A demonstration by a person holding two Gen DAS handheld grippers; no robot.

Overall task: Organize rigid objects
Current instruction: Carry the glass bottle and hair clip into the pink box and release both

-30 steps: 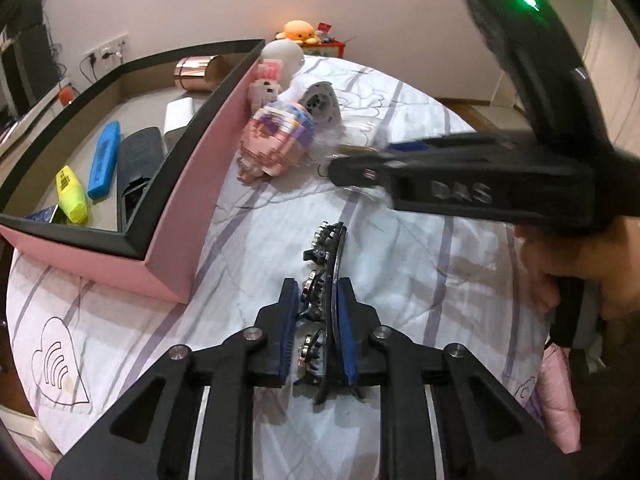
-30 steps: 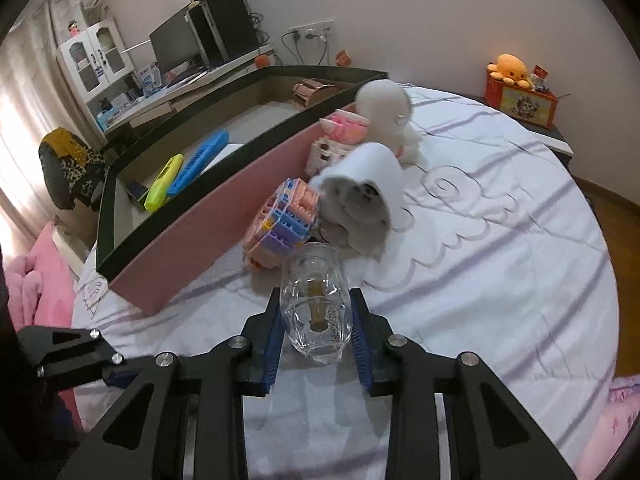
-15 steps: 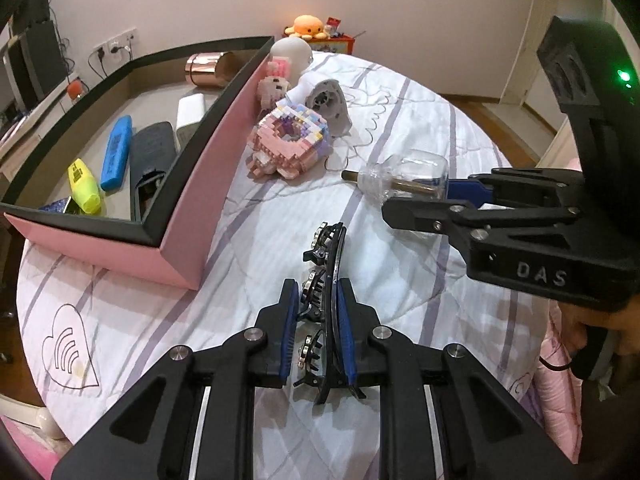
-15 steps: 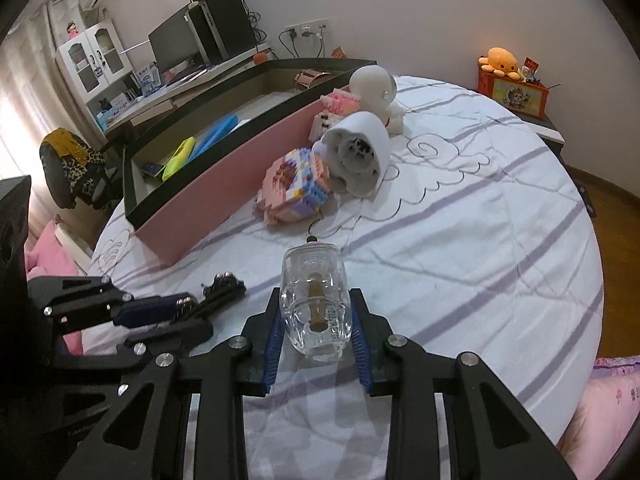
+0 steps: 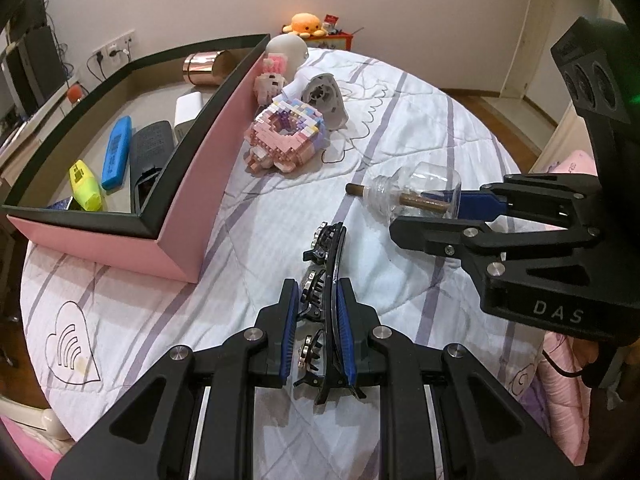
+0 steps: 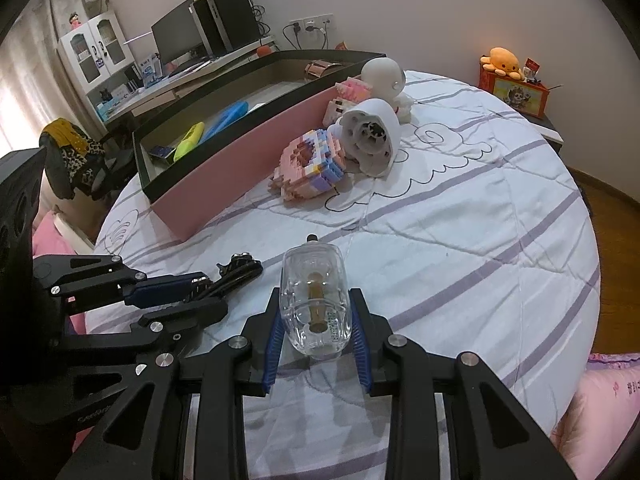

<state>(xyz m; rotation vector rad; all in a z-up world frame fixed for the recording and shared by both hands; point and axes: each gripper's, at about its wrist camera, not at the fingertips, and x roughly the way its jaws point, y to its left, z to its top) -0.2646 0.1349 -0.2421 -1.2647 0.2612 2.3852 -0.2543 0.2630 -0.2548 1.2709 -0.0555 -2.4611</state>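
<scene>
A: Status? Landmark: pink box (image 5: 188, 184)

B: Left gripper (image 5: 318, 322) clamps black hair clip (image 5: 326, 264); right gripper (image 6: 316, 326) clamps clear bottle (image 6: 314, 300). Both are held over the bedsheet, right of the box

A: Step?

B: Transport, I judge. Next: carry each leftward over the box rim, then release inside

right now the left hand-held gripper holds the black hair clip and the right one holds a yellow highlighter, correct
Not quite. The right hand-held gripper holds a clear glass bottle, as the right wrist view shows. The yellow highlighter lies in the pink box. The left hand-held gripper does hold the black hair clip.
</scene>
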